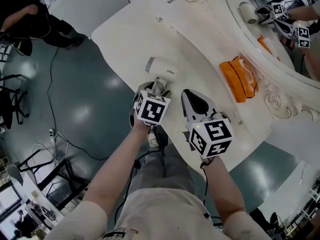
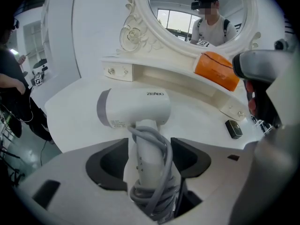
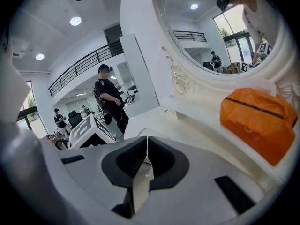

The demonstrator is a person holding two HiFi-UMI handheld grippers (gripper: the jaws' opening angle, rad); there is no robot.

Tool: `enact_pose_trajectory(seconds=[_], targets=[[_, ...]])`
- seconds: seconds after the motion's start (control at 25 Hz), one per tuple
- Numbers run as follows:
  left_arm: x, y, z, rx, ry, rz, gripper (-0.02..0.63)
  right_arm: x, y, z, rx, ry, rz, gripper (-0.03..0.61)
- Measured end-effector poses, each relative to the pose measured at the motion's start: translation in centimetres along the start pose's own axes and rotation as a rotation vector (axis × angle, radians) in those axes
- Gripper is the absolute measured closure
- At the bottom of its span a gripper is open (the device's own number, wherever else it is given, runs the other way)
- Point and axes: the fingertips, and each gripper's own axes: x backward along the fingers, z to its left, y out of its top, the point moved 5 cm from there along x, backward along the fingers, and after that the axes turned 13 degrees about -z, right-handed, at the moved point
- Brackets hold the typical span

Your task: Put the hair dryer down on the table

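While the hair dryer (image 1: 161,68) appears to rest on the table (image 1: 200,49), its handle sits between the spread left claw (image 2: 149,151), seemingly released; only withdrawal remains. Empty, the right claw (image 3: 146,161) is pressed together.

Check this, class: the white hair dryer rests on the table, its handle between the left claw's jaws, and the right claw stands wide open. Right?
One slip: the right claw is shut, jaws together, as the right gripper view shows. The rest stands: the white hair dryer rests on the table, its handle between the left claw's jaws.
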Motion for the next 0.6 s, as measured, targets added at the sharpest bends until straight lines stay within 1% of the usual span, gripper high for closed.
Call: enact_pose_trajectory(seconds=[0.08, 0.16, 0.28, 0.36, 0.48, 0.6], targets=[[0.6, 0.6, 0.2, 0.012, 0.0, -0.044, 0.33, 0.3, 0.1, -0.1, 0.007, -0.003, 0.0, 0.557], [1.5, 1.1, 0.6, 0.038, 0.003, -0.083, 0.328, 0.7, 0.6, 0.1, 0.039, -0.007, -0.008, 0.557], [4.0, 2.2, 1.1, 0.071, 0.018, -0.135, 0.328, 1.3, 1.9, 0.6, 0.095, -0.005, -0.034, 0.557], [6.0, 3.3, 1.1, 0.102, 0.022, -0.184, 0.33, 1.8, 2.9, 1.1, 0.113, -0.002, -0.053, 0.557], [9.7, 5.6, 1.4, 0.128, 0.038, -0.277, 0.33, 2.8, 5.2, 2.4, 0.124, 0.013, -0.096, 0.557], [14.3, 9.0, 1.7, 0.109, 0.059, -0.393, 0.331, 4.3, 8.6, 4.2, 0.141, 0.037, -0.17, 0.557]])
